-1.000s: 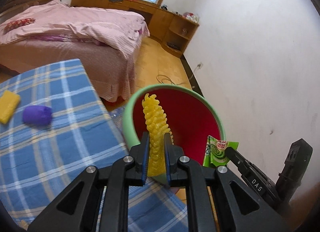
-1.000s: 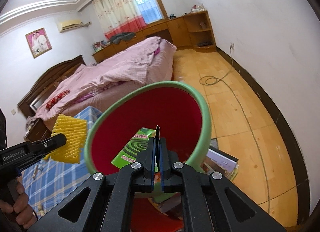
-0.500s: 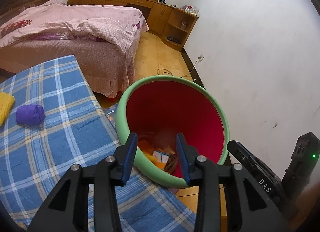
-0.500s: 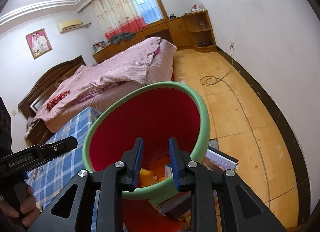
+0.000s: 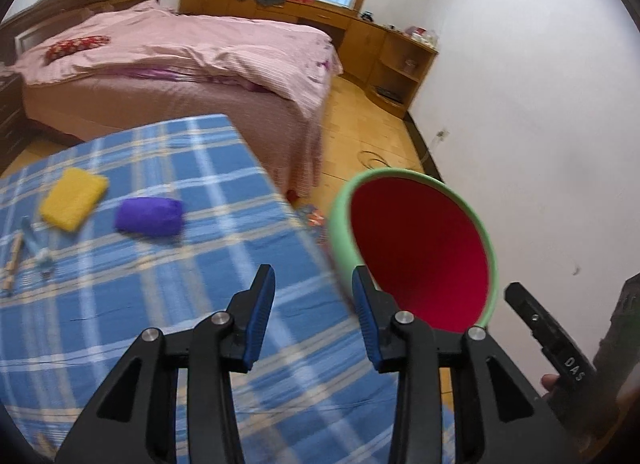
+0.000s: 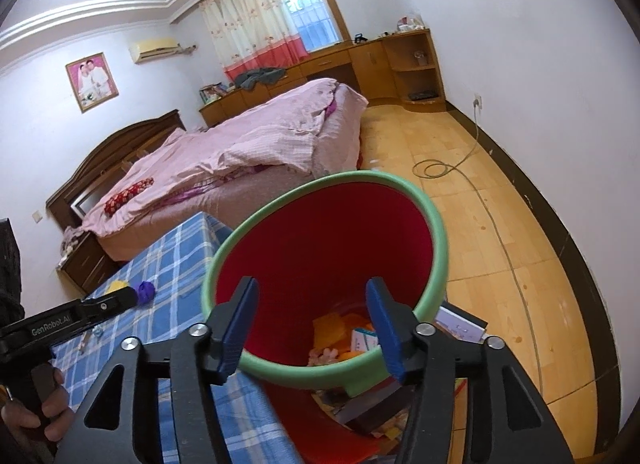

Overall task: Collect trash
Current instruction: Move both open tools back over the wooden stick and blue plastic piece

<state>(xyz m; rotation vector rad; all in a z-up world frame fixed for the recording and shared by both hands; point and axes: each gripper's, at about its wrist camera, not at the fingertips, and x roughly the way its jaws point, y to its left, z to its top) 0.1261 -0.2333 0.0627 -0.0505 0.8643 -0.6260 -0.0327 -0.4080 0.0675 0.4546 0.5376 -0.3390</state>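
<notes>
- The left gripper point(image 5: 314, 290) hangs over the blue plaid cloth point(image 5: 120, 304) near its right edge, its blue-padded jaws apart with nothing between them
- The log's last two readings barely differ, so these jaws stand parted rather than moving
- The right gripper point(image 6: 312, 308) points down into the mouth of the bin point(image 6: 434, 224); its jaws are opening and nothing is between them
- The bin is red inside with a pale green rim and stands on the wooden floor point(image 6: 480, 224) just beside the cloth-covered surface, tilted toward the cameras
- At the bottom of the bin lies collected trash point(image 6: 352, 338): yellow-orange pieces, a small white and blue packet, something pale pink
- In the left wrist view the bin point(image 5: 340, 224) sits to the right of the left gripper, and only its red wall shows, not its contents
- On the plaid cloth lie a yellow foam net point(image 5: 74, 204) and, just to its right and apart from it, a purple crumpled lump point(image 5: 150, 217)
- Farther left on the cloth are a few small thin items point(image 5: 28, 248), too blurred to name
- In the right wrist view the yellow and purple pieces show small beyond the tip of the left gripper's finger
- A hand point(image 6: 36, 416) grips the handle of the left gripper at the lower left of that view
- Papers and a booklet point(image 6: 460, 324) lie on the floor under and beside the bin
- Behind stand a bed with a pink cover point(image 5: 200, 48) and a coiled cable point(image 6: 436, 168) on the floor
</notes>
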